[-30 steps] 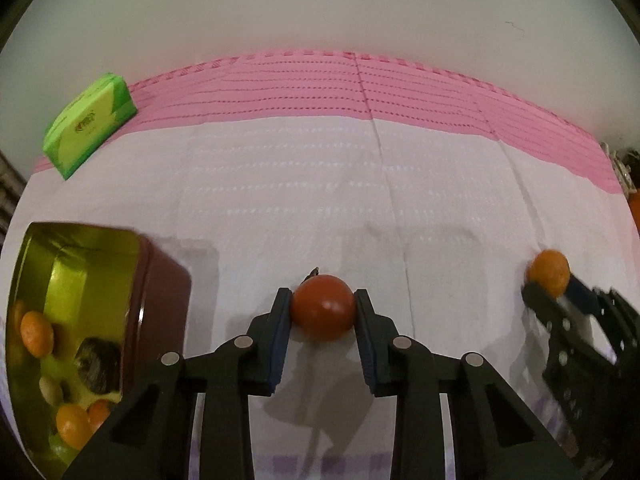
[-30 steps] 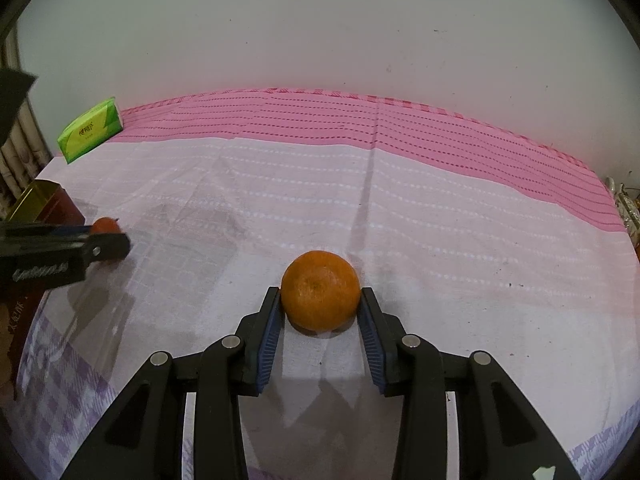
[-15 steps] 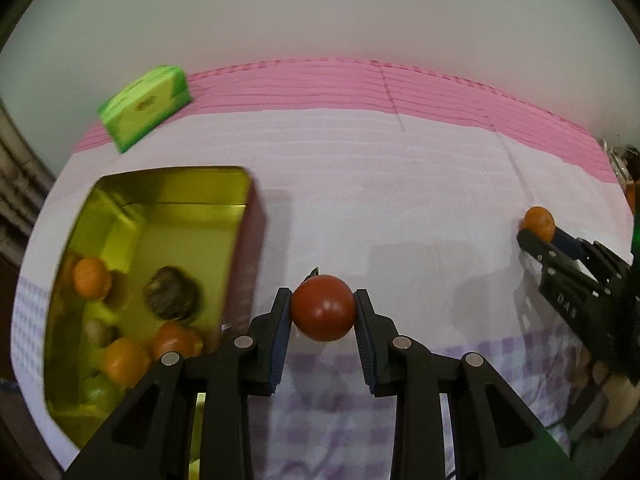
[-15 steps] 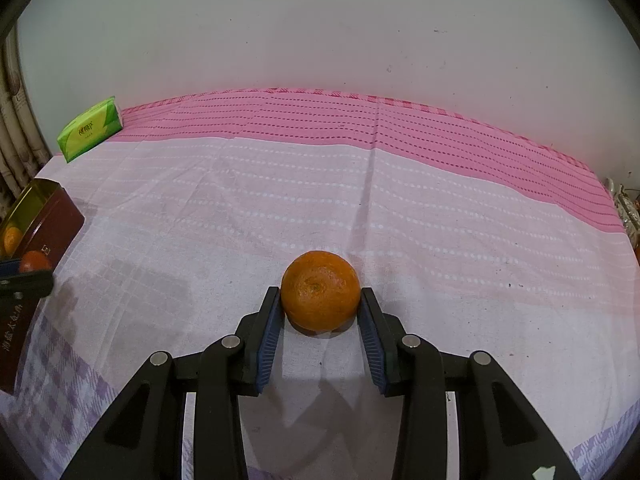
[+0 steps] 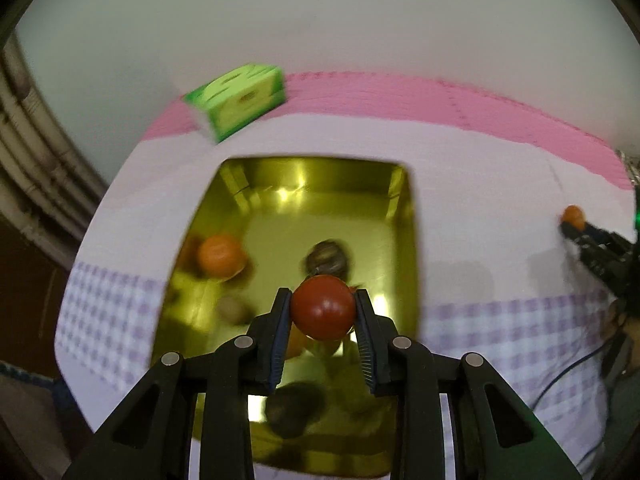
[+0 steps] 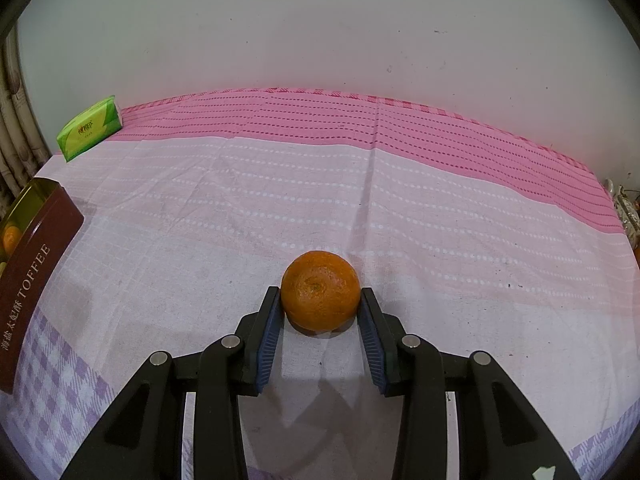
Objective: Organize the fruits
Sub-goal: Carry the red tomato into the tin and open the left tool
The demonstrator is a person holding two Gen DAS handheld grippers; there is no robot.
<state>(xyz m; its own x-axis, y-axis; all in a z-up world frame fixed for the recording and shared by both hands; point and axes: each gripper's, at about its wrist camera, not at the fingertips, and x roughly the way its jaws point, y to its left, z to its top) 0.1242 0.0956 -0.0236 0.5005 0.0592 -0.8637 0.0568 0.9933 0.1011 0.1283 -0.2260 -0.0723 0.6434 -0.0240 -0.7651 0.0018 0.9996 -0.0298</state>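
**Red fruit over tin, release pending**

Red fruit clamped in left gripper, poised above gold tin. Orange clamped in right gripper, resting on cloth. Next, by judgement: lower, part jaws, avoid fruit inside.

The right tongs grip an orange mandarin between blue-padded fingers, the fruit sitting on a cloth-covered worktop. The cloth runs pink along the far edge against a pale wall, white with dotted lines across the middle, and lilac-checked toward the near corners. At the far left corner lies a green tissue pack. Along the left edge stands a brown tin lettered "TOFFEE", its gold inside showing an orange fruit. The mandarin lies well apart from both tin and pack.
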